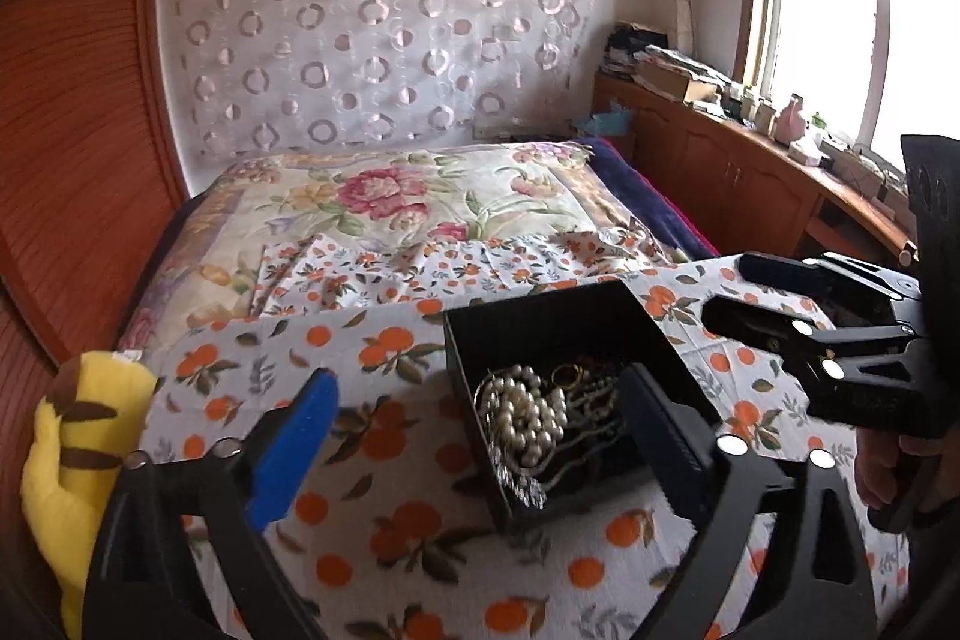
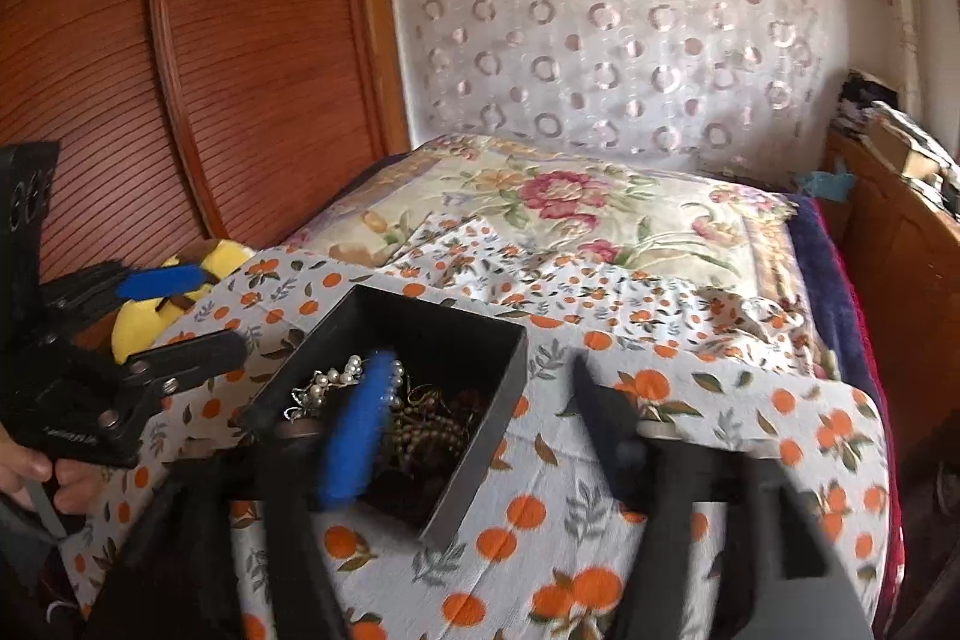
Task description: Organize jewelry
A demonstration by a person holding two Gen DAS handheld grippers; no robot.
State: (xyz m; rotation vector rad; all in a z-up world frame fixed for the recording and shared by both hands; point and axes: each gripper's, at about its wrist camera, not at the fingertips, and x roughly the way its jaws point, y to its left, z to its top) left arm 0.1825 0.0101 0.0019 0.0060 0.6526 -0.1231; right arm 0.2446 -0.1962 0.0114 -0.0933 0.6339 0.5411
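Left wrist view: the black box sits near the front edge of the orange-print cloth, pearls and chains heaped inside. Left gripper and right gripper gape, empty. Gathering looks finished; sorting seems undone.

My two grippers, left gripper and right gripper, are black plastic frames with silver screw heads and blue finger pads.
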